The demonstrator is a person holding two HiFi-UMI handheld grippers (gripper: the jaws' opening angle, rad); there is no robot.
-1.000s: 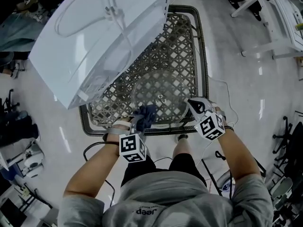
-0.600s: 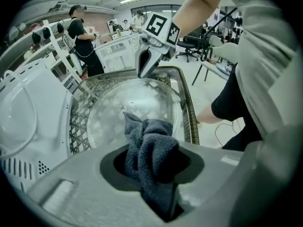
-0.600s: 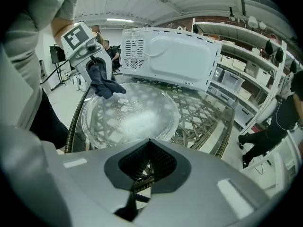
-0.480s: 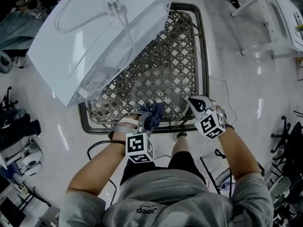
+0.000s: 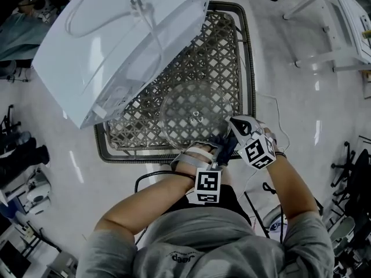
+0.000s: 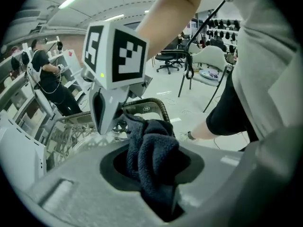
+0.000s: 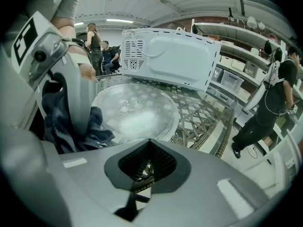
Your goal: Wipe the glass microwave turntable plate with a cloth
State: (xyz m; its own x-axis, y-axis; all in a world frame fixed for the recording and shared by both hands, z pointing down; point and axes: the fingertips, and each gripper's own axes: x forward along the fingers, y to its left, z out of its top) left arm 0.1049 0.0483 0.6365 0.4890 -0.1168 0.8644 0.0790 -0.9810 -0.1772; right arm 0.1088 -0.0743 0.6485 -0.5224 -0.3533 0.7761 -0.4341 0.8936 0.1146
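Note:
A round glass turntable plate (image 5: 194,113) lies on a wicker lattice table (image 5: 227,51); the right gripper view shows the plate (image 7: 135,110) close in front. My right gripper (image 5: 236,125) sits at the plate's near right rim, and its jaws (image 7: 142,181) look shut on that rim. My left gripper (image 5: 224,148) is right beside it at the plate's near edge, shut on a dark blue cloth (image 5: 221,144). The cloth (image 6: 154,150) bunches out of the jaws and touches the plate's edge (image 7: 97,126).
A white microwave (image 5: 122,39) lies tipped on the table's far left, overhanging the plate's far side. The table's dark rim (image 5: 250,80) runs close on the right. Cables trail on the floor. A person (image 7: 270,103) and office chairs (image 6: 173,60) stand beyond.
My left gripper has carried the cloth rightward along the plate's near edge, ending against the right gripper. The right gripper and plate have stayed put.

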